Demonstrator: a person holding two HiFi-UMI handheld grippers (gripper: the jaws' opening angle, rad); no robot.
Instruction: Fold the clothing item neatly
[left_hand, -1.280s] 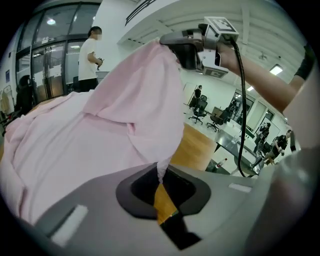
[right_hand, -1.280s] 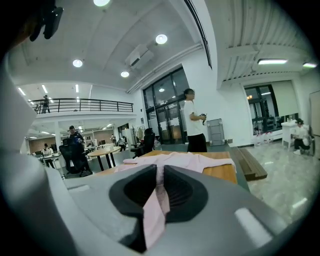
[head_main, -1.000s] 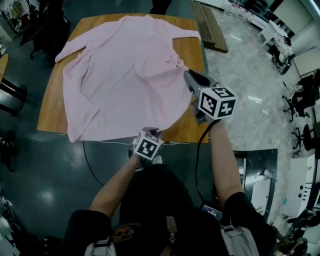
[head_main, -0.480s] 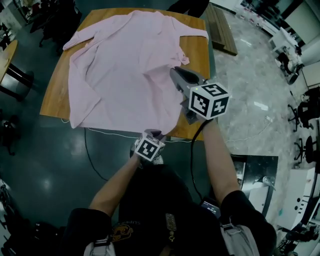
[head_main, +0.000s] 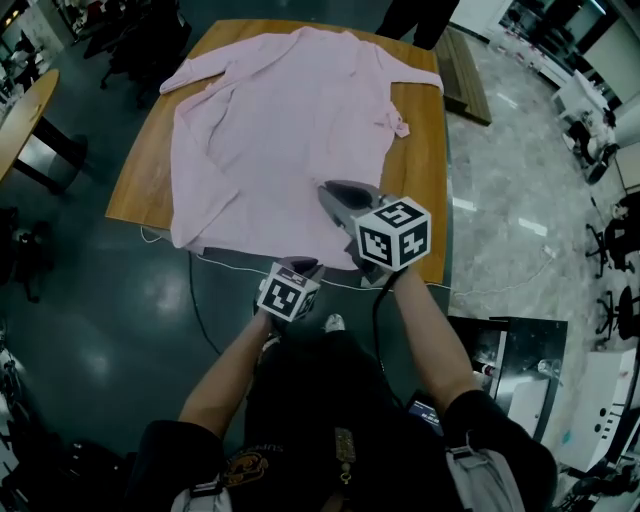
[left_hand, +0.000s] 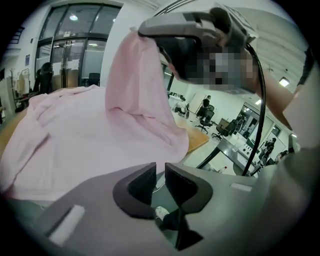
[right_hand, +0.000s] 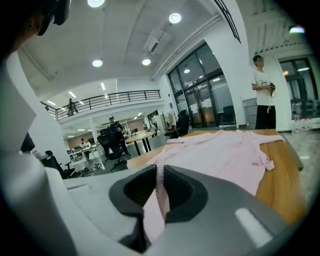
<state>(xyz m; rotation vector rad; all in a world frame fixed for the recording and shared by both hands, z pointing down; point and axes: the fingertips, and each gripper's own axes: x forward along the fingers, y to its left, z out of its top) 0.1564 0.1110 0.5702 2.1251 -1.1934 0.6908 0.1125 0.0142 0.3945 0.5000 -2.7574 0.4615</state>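
Right gripper (right_hand: 159, 176) jaws clamp pink shirt (head_main: 280, 120); left gripper (left_hand: 160, 172) jaws just closing, slightly apart, empty.

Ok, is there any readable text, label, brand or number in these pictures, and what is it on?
No readable text anywhere.
On the left marker cube and the right marker cube: black-and-white square patterns only, no letters or digits.
On the person's dark top, a yellowish emblem: too blurred to read.
On the pink shirt: no print or label showing.
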